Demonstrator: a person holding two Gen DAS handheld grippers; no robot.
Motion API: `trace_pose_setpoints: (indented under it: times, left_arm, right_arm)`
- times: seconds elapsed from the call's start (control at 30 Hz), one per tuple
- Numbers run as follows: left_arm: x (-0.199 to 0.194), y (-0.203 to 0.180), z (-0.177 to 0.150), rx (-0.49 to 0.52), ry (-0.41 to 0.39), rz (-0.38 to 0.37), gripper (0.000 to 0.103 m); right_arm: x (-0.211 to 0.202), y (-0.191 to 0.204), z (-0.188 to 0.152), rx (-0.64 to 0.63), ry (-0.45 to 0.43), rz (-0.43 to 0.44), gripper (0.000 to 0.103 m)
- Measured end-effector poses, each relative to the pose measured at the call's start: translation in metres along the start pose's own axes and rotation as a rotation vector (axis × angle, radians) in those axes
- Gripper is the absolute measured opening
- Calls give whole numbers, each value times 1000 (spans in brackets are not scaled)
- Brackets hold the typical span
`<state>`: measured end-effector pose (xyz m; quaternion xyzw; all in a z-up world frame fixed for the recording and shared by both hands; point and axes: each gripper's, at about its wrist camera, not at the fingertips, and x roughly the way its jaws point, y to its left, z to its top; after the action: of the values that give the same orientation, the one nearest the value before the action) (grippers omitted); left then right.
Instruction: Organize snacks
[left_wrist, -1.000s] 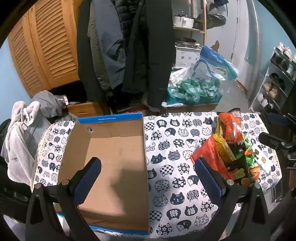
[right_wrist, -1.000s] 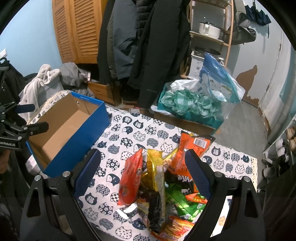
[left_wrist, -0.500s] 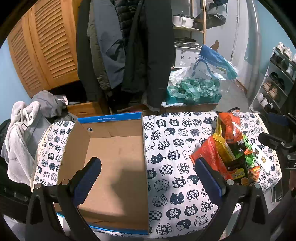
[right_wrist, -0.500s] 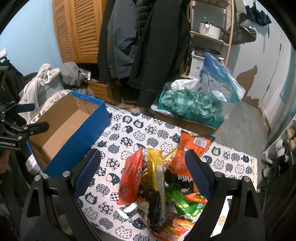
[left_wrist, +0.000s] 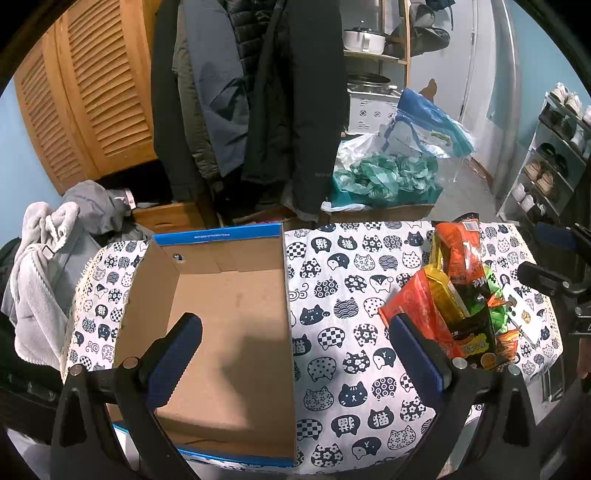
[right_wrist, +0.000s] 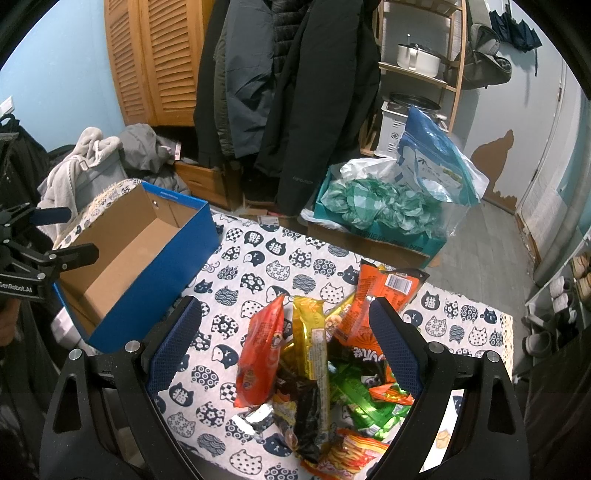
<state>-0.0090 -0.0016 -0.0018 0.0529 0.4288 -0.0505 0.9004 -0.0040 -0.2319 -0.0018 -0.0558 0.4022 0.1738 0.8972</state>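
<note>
A pile of snack packets (right_wrist: 317, 362) in red, yellow, green and black lies on the cat-print tablecloth (right_wrist: 258, 266); it shows at the right in the left wrist view (left_wrist: 458, 295). An empty blue cardboard box (left_wrist: 221, 317) stands at the table's left, also in the right wrist view (right_wrist: 140, 254). My left gripper (left_wrist: 291, 325) is open and empty, above the box's right wall. My right gripper (right_wrist: 284, 321) is open and empty, hovering over the snack pile. Each gripper shows at the edge of the other view.
Coats (right_wrist: 280, 92) hang behind the table. A teal box with green plastic bags (right_wrist: 376, 210) sits on the floor beyond the far edge. A grey clothes heap (left_wrist: 55, 258) lies at the left. A shoe rack (left_wrist: 554, 155) stands at the right.
</note>
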Motion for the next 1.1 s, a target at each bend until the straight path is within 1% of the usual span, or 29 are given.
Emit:
trace_pose_setpoints:
  times: [0.37, 0.47, 0.67, 0.73, 0.9, 1.0, 1.1]
  left_arm:
    - [-1, -5, -3, 4, 0, 1, 102]
    - [1, -11, -7, 8, 6, 0, 102]
    - [8, -18, -5, 12, 26, -22, 102]
    - [14, -21, -1, 20, 44, -21, 102]
    - [32, -32, 4, 20, 105, -59, 102]
    - [43, -44, 9, 14, 135, -79, 102]
    - [59, -59, 15, 5, 185, -111, 102]
  right_arm:
    - [0, -1, -1, 0, 0, -1, 91]
    - [0, -2, -2, 2, 2, -1, 91]
    - [-1, -9, -6, -1, 4, -12, 91]
    - [-3, -16, -7, 6, 8, -21, 91]
    - [-5, -33, -2, 26, 20, -44, 91]
    - [-4, -45, -1, 34, 27, -78, 91]
    - [-2, -62, -1, 57, 43, -106, 91]
